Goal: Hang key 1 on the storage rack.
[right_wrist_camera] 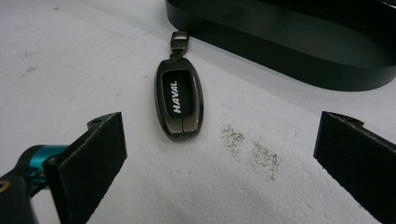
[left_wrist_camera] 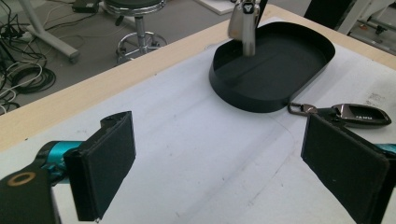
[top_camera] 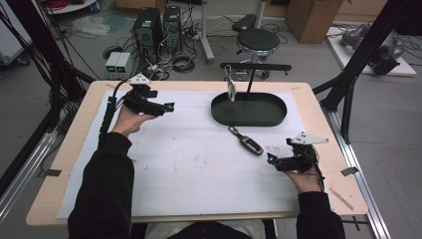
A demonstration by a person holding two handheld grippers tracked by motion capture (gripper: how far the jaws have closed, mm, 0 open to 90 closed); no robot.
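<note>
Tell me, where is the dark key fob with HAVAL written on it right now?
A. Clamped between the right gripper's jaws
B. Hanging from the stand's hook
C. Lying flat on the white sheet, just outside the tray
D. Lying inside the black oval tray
C: the key fob lies flat on the white sheet beside the black tray, ahead of the right gripper, whose jaws stand wide apart and empty.

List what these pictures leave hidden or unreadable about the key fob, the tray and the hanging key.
- Key fob: underside hidden against the white mat in the right gripper view; its lettering is too small in the high view.
- Tray: far side cut off by the right gripper view's top edge.
- Hanging key: top cut off by the left gripper view's upper edge.
</note>
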